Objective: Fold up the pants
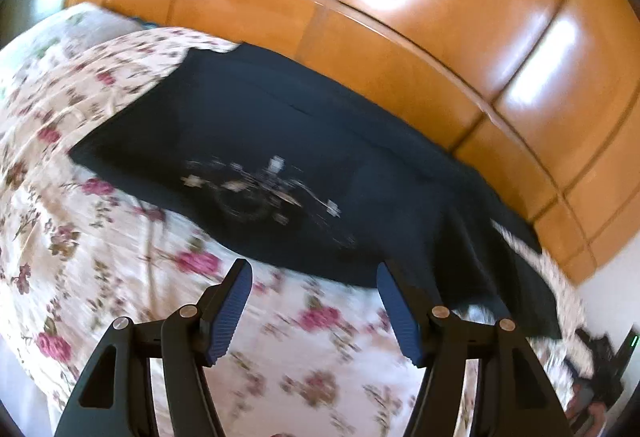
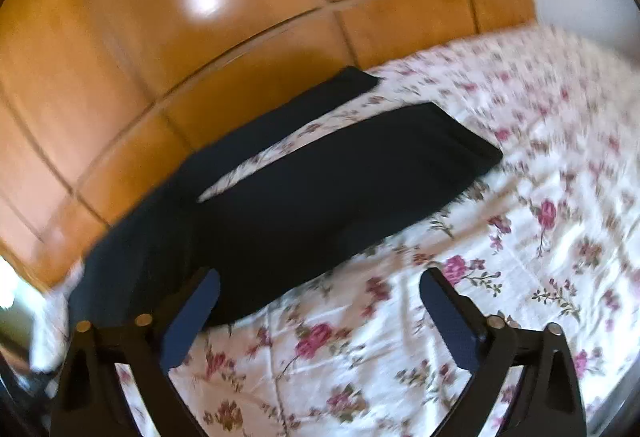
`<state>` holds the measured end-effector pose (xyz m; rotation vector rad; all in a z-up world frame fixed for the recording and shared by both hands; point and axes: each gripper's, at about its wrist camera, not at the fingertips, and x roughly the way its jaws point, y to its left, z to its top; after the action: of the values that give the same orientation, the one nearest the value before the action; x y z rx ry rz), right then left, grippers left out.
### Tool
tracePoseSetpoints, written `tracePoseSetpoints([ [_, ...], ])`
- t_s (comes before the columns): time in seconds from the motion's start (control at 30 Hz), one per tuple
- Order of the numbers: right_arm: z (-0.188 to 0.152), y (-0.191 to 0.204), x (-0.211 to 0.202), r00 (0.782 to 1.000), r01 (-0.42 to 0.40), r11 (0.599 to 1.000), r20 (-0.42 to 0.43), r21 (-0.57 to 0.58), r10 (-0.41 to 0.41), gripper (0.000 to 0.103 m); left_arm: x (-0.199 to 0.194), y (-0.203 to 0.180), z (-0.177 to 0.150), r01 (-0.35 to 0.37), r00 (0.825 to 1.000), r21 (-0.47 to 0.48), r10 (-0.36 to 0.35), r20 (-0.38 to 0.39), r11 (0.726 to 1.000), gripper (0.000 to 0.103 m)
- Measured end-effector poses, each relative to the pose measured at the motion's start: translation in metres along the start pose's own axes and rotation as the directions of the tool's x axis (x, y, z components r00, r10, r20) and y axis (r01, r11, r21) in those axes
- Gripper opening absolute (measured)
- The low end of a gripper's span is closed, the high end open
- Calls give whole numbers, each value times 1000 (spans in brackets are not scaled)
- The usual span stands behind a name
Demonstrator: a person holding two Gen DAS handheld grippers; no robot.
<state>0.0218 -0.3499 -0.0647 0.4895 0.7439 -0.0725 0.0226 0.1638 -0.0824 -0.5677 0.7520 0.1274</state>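
Black fabric is the main hazard here: the pants (image 2: 320, 181) lie spread flat on the floral bedspread (image 2: 540, 237), their 2 legs splayed apart with a wedge of sheet showing between them, and the far leg runs right along the edge of the bed beside the wooden wardrobe (image 2: 160, 37). In the left wrist view the waist end of the pants (image 1: 304, 141) shows a pale printed or embroidered motif (image 1: 260, 185), and a corner of the cloth on that side drapes over the edge of the bed.

Both tools are empty. The left gripper (image 1: 316, 273) has its fingers spread wide, poised just short of the near hem of the waist section — not touching it, as far as the blur allows. The right gripper (image 2: 320, 281) is likewise spread, its left finger over the dark cloth and its right finger over the bare bedspread.

Likely trouble, as I judge it:
- A pinch could catch the bedspread along with the pants, since the sheet is loose and wrinkled just beneath the hem.
- Dark cloth on dark cloth hides layers, so a gripper may take only the top ply and the fold would drag unevenly.
- Lifting the near leg over the far one could nudge the far leg off the bed edge — it has little margin there.
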Motion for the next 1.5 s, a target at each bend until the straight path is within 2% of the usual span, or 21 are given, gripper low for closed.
tracePoseSetpoints([
  [0.1, 5, -31, 9, 998, -66, 987, -15, 148, 69, 86, 4, 30, 6, 2, 1000, -90, 1, 31, 996, 65],
  [0.23, 4, -68, 26, 993, -105, 941, -13, 320, 115, 71, 7, 65, 11, 23, 997, -198, -8, 75, 980, 65],
  [0.27, 5, -73, 28, 992, -120, 932, 5, 343, 125, 70, 9, 71, 13, 22, 996, -215, -4, 85, 976, 65],
  [0.37, 13, -76, 33, 989, -144, 923, 32, 356, 142, 70, 18, 88, 17, 59, 994, -270, -33, 102, 961, 65],
  [0.57, 28, -86, 50, 986, -164, 905, 69, 392, 149, 55, 26, 101, 27, 142, 982, -325, -91, 167, 935, 65],
  [0.67, 32, -92, 57, 982, -189, 900, 100, 393, 163, 43, 29, 104, 29, 169, 976, -333, -111, 186, 927, 65],
  [0.73, 33, -95, 63, 981, -190, 903, 111, 384, 159, 28, 30, 104, 29, 163, 977, -328, -105, 186, 931, 64],
  [0.83, 32, -99, 69, 981, -190, 905, 117, 382, 156, 16, 33, 100, 29, 136, 980, -302, -84, 182, 943, 65],
  [0.93, 32, -103, 71, 977, -210, 898, 119, 387, 177, 14, 36, 97, 30, 120, 983, -290, -71, 172, 949, 65],
  [1.1, 34, -98, 76, 979, -203, 918, 97, 342, 181, 13, 42, 95, 33, 108, 985, -279, -64, 163, 954, 64],
  [1.17, 36, -97, 78, 978, -205, 922, 96, 328, 183, 10, 43, 94, 33, 98, 986, -273, -56, 156, 957, 59],
  [1.23, 36, -95, 80, 979, -199, 927, 97, 318, 177, 8, 47, 93, 34, 82, 989, -269, -46, 138, 960, 47],
  [1.27, 37, -94, 80, 980, -197, 930, 99, 311, 174, 8, 51, 94, 34, 75, 992, -277, -44, 117, 958, 29],
  [1.3, 36, -94, 81, 980, -196, 932, 102, 306, 172, 8, 55, 95, 35, 70, 994, -286, -44, 97, 956, 18],
  [1.37, 35, -95, 82, 980, -192, 935, 107, 299, 167, 8, 57, 96, 36, 69, 996, -292, -50, 73, 954, 13],
  [1.5, 34, -89, 79, 986, -143, 949, 119, 282, 113, 8, 52, 89, 42, 47, 999, -247, -40, 36, 968, 8],
])
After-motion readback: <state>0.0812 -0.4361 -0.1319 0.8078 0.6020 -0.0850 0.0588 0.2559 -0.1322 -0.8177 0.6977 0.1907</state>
